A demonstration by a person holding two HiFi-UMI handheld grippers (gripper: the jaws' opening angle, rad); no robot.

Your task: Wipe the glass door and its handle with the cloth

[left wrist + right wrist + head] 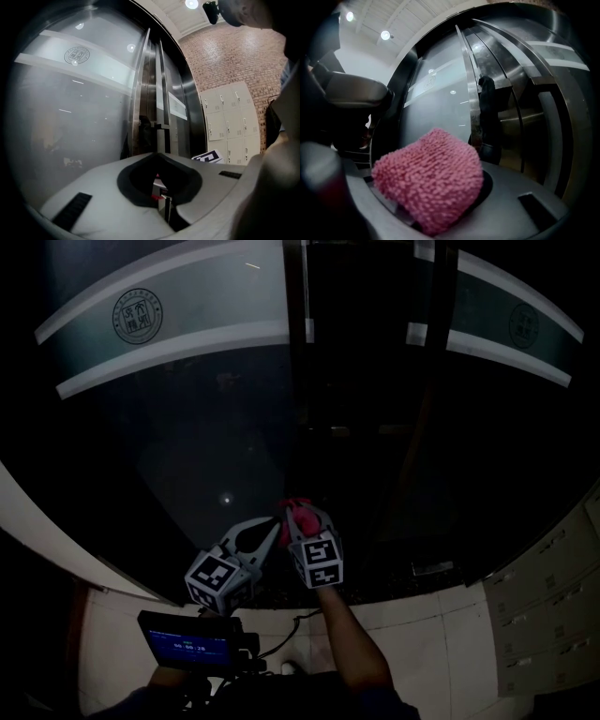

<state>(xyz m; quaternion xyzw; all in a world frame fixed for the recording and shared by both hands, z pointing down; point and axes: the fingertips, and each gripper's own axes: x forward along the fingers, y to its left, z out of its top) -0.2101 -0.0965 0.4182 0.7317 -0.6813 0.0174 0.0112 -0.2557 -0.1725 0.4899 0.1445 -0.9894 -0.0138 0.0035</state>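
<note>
Bunched pink cloth (429, 180) is sitting pinched in the right gripper (436, 199), whose jaws are closing on it so that a fat wad is sticking out front as the wiping face. It is hovering low before the glass door (187, 427), near the upright bar (468, 84) I take for the handle; whether it is touching the glass I cannot tell. Beside it, the left gripper (274, 524) is idling with its tips together, holding nothing and probably keeping clear of the wiping.
</note>
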